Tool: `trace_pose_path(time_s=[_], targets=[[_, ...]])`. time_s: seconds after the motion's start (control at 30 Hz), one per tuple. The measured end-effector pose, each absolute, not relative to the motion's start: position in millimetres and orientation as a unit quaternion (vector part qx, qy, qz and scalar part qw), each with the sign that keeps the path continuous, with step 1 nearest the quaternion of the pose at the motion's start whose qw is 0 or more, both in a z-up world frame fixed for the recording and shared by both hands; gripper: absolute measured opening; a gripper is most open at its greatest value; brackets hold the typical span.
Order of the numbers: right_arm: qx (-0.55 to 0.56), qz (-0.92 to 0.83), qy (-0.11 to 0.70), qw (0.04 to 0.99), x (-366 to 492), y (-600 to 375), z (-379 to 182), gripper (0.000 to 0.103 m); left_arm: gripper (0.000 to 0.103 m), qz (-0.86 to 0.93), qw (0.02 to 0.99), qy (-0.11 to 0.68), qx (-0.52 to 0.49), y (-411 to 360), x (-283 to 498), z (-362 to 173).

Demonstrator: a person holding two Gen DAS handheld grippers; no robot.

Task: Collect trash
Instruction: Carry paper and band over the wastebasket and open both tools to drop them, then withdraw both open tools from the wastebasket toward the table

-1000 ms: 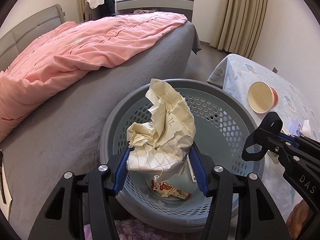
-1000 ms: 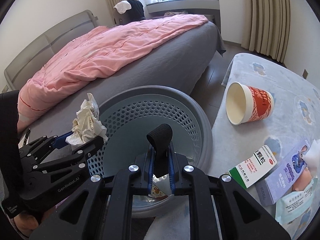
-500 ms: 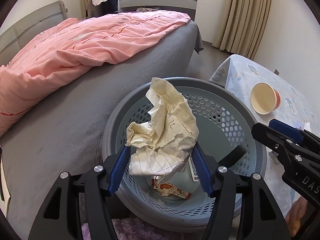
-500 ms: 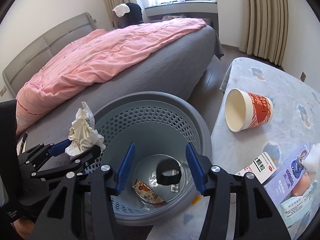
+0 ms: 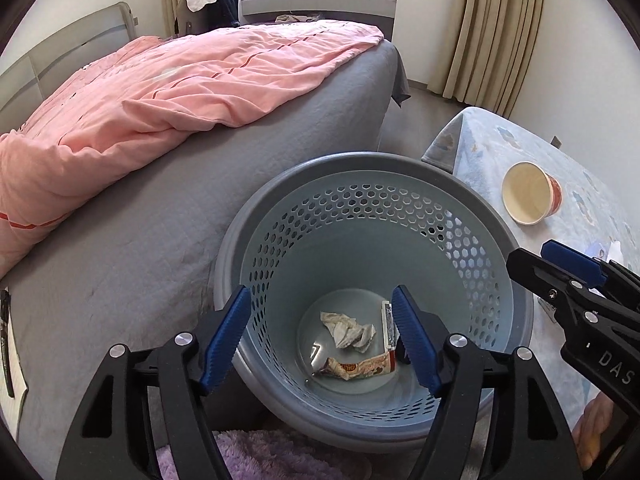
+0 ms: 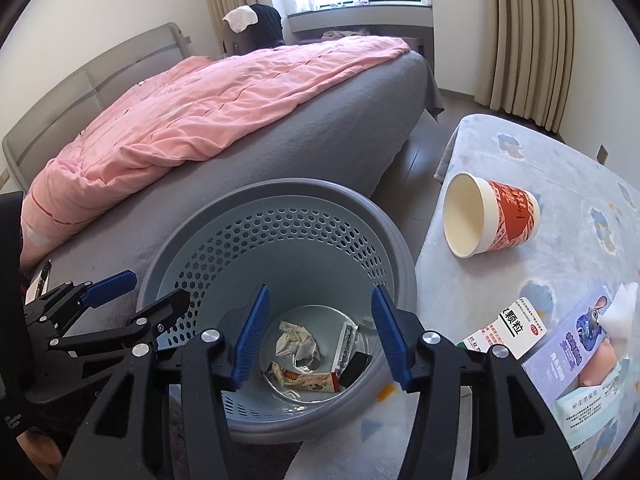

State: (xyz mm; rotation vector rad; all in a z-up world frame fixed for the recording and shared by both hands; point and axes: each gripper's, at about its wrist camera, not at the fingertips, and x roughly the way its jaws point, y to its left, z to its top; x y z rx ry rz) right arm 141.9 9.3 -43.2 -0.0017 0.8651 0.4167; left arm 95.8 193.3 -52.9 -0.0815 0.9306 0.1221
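A grey perforated trash basket [image 5: 360,168] stands between the bed and the table; it also shows in the right wrist view [image 6: 280,188]. At its bottom lie a crumpled paper ball [image 5: 348,330] [image 6: 298,340], a snack wrapper [image 5: 356,368] [image 6: 304,380], a small carton [image 5: 389,330] and a black strap [image 6: 354,366]. My left gripper [image 5: 322,336] is open and empty above the basket's near rim. My right gripper [image 6: 318,336] is open and empty above the basket too. A paper cup [image 6: 490,216] [image 5: 530,198] lies on its side on the table.
A bed with a pink duvet [image 5: 180,80] fills the left. The table with a light blue cloth [image 6: 560,168] is on the right, holding a medicine box [image 6: 516,326], a purple box [image 6: 580,336] and a tissue pack [image 6: 592,404]. A purple rug [image 5: 260,456] lies below.
My left gripper opened and the crumpled paper fell into the basket. My right gripper opened earlier and dropped the black strap into the basket.
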Motion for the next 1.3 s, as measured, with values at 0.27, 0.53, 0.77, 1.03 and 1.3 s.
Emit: trace_pose_path(time_s=[0.27, 0.53, 0.77, 1.03, 1.3], targets=[[-0.001, 0.198, 0.417, 0.887, 139, 7, -43, 0.053, 0.07, 0.057, 0.891, 0.448, -0.039, 191, 94, -52], [-0.001, 0.196, 0.415, 0.889, 134, 4, -41, 0.056, 0.073, 0.059, 0.895, 0.441, -0.042, 189, 89, -47], [0.001, 0.192, 0.412, 0.891, 128, -2, -37, 0.057, 0.073, 0.061, 0.895, 0.44, -0.039, 186, 85, -44], [0.004, 0.183, 0.412, 0.893, 119, -14, -34, 0.058, 0.073, 0.056, 0.898, 0.436, -0.036, 177, 79, -38], [0.008, 0.167, 0.406, 0.899, 103, -35, -28, 0.061, 0.073, 0.045, 0.899, 0.435, -0.036, 161, 69, -34]])
